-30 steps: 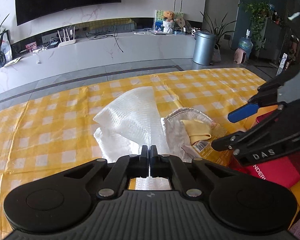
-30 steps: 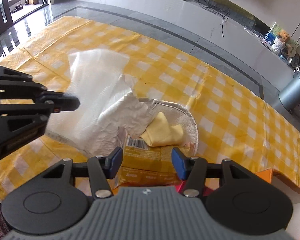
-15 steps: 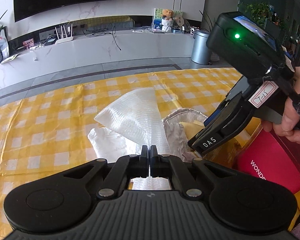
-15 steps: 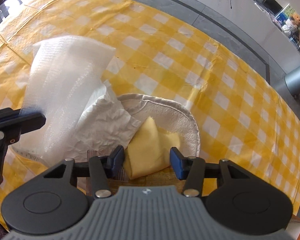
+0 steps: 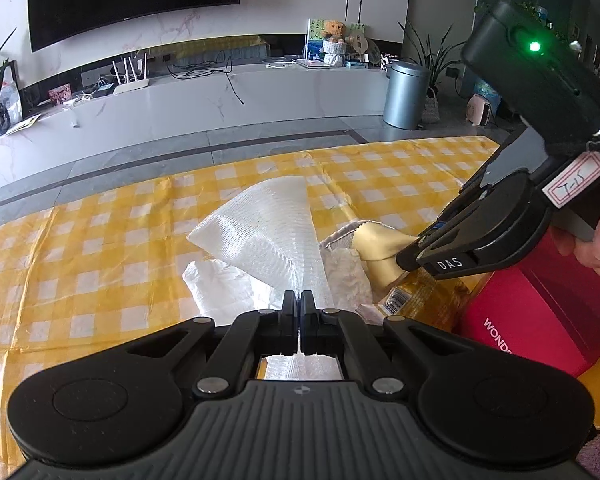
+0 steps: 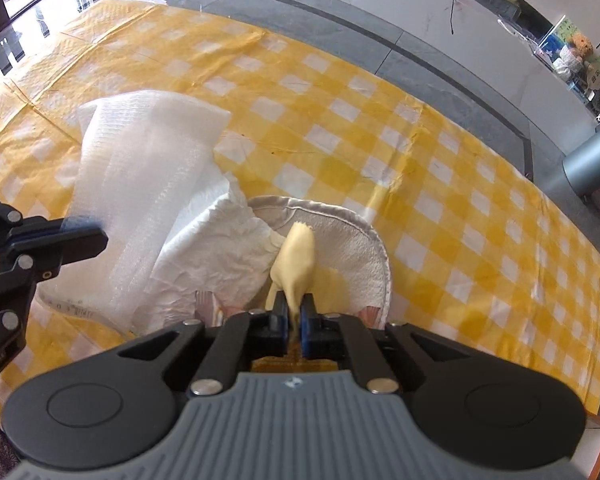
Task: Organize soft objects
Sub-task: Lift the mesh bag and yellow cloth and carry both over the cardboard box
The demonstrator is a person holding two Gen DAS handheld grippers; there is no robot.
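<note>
My left gripper (image 5: pixel 299 300) is shut on a white bubble-wrap sheet (image 5: pixel 272 232), which rises as a cone above the yellow checked tablecloth (image 5: pixel 100 248). The sheet also shows in the right wrist view (image 6: pixel 140 168), with the left gripper (image 6: pixel 100 238) at its near left edge. My right gripper (image 6: pixel 295 306) is shut on a yellow cloth (image 6: pixel 296 264), pinched into a peak above a white towelling mitt (image 6: pixel 352 256). The right gripper (image 5: pixel 410 254) and yellow cloth (image 5: pixel 380 246) show in the left wrist view. A crumpled white paper (image 6: pixel 220 248) lies between sheet and mitt.
A yellow packet with a barcode (image 5: pixel 416 292) lies under the soft things. A red box (image 5: pixel 540 312) stands at the right. Beyond the table are a grey floor, a white TV bench (image 5: pixel 220 104) and a grey bin (image 5: pixel 406 94).
My right gripper moved forward over the yellow cloth and closed on it, pulling it into a peak. My left gripper kept its hold on the bubble-wrap sheet.
</note>
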